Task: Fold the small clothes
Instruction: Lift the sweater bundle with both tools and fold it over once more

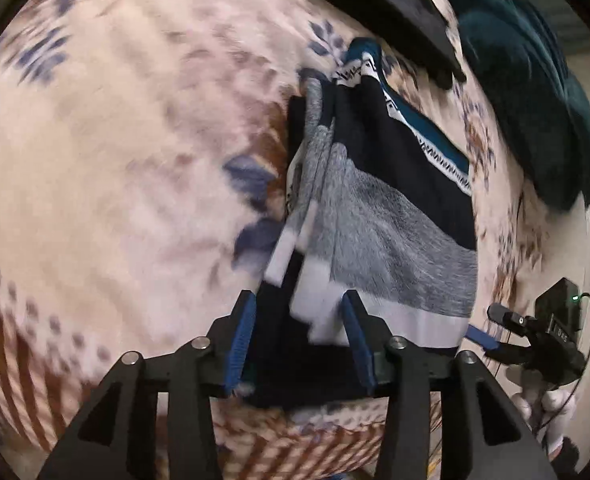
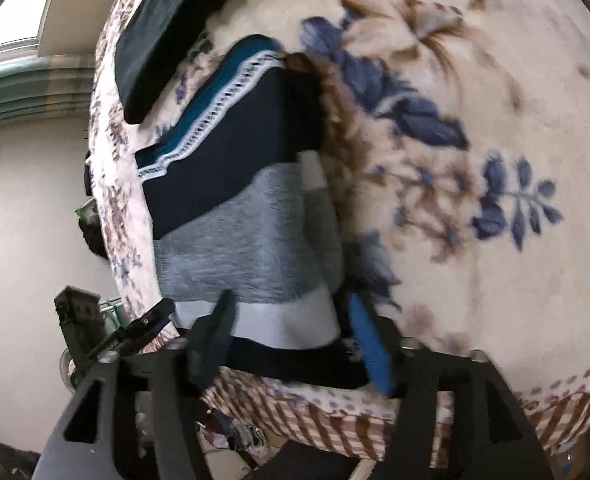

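Note:
A small striped knit garment [image 1: 395, 208] with navy, grey, white and teal bands lies folded on the floral blanket [image 1: 115, 160]. My left gripper [image 1: 299, 336] stands open over its near left edge. White and navy folds lie between the blue pads [image 1: 239, 340], which do not press on them. In the right wrist view the same garment [image 2: 239, 216] lies flat, and my right gripper [image 2: 293, 344] is wide open astride its white and navy hem without gripping it. Each gripper also shows at the edge of the other's view: the right gripper [image 1: 495, 332] and the left gripper [image 2: 147, 324].
A black folded garment [image 1: 379, 12] lies beyond the striped one, and a dark teal garment [image 1: 527, 92] sits at the far right edge. The blanket's checked border [image 2: 335, 420] hangs over the near edge. A pale floor [image 2: 23, 208] lies beyond the bed's left side.

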Available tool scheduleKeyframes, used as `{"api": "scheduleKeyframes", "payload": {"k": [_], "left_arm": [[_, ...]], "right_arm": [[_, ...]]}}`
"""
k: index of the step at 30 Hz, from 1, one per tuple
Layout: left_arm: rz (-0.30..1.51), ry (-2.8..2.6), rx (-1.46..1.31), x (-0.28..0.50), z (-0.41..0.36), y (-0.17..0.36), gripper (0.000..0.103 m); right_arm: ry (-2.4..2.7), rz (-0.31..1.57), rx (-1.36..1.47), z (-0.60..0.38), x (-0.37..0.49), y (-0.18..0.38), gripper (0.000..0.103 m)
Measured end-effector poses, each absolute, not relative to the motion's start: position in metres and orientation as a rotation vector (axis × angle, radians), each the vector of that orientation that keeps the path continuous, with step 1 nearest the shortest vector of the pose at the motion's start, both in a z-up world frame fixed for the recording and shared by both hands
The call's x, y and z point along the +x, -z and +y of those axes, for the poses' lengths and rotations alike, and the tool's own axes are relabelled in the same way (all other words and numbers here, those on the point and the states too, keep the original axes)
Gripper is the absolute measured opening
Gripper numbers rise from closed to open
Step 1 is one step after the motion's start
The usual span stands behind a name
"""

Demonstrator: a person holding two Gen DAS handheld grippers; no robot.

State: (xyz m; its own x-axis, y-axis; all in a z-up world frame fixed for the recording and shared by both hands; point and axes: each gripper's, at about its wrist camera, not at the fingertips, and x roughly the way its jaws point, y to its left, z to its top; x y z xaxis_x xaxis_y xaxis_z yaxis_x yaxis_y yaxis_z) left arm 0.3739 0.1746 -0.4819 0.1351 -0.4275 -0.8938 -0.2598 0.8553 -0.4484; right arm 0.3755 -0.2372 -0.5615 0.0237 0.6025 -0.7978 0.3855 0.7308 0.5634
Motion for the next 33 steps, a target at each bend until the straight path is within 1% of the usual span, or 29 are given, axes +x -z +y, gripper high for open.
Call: {"api": "scheduleKeyframes", "payload": {"k": [1,2,3,5,7,10,12,14,17,22,24,25,27,28,29,32,33], "left_arm": [[1.444,0.121,-0.607,0.365,0.175,0.478,0.065],[1.436,0.107,-0.641,0.357,0.173,0.476,0.085],[1.423,0.091,-0.710,0.343,0.172,0.475,0.089],[1.420,0.062,-0.811,0.329,0.165,0.480,0.090],[1.414,0.022,-0.898,0.312,0.156,0.489,0.090],[1.338,-0.033,-0.987,0.294,0.141,0.502,0.090],[1.265,-0.093,-1.047,0.286,0.130,0.513,0.090],[1.225,-0.140,-1.090,0.285,0.122,0.526,0.090],[1.176,-0.217,-1.156,0.283,0.108,0.548,0.090],[1.005,-0.373,-1.248,0.277,0.103,0.558,0.090],[0.975,-0.400,-1.243,0.278,0.103,0.556,0.090],[0.960,-0.407,-1.243,0.279,0.102,0.554,0.089],[0.932,-0.413,-1.227,0.279,0.103,0.550,0.079],[0.926,-0.410,-1.212,0.279,0.104,0.548,0.067],[0.926,-0.399,-1.187,0.283,0.105,0.546,0.061],[0.965,-0.356,-1.081,0.299,0.112,0.536,0.050],[0.986,-0.331,-1.037,0.306,0.118,0.530,0.050]], "right_arm": [[-0.202,1.587,0.830,-0.238,0.378,0.562,0.091],[-0.189,1.588,0.833,-0.240,0.383,0.562,0.092],[-0.189,1.584,0.835,-0.243,0.388,0.561,0.092],[-0.230,1.566,0.841,-0.242,0.406,0.559,0.099],[-0.297,1.554,0.844,-0.239,0.432,0.565,0.101],[-0.376,1.588,0.874,-0.236,0.466,0.590,0.101],[-0.451,1.621,0.904,-0.233,0.490,0.617,0.101],[-0.525,1.674,0.924,-0.224,0.509,0.644,0.101],[-0.606,1.718,0.945,-0.212,0.523,0.667,0.103],[-0.693,1.689,1.033,-0.209,0.532,0.674,0.102],[-0.730,1.646,1.049,-0.202,0.534,0.670,0.101],[-0.746,1.641,1.042,-0.196,0.535,0.669,0.095],[-0.733,1.650,0.972,-0.180,0.536,0.671,0.058],[-0.706,1.656,0.959,-0.176,0.537,0.675,0.036],[-0.684,1.644,0.985,-0.175,0.535,0.678,0.032],[-0.635,1.572,1.021,-0.181,0.525,0.669,0.025],[-0.618,1.547,1.035,-0.187,0.518,0.662,0.025]]}}
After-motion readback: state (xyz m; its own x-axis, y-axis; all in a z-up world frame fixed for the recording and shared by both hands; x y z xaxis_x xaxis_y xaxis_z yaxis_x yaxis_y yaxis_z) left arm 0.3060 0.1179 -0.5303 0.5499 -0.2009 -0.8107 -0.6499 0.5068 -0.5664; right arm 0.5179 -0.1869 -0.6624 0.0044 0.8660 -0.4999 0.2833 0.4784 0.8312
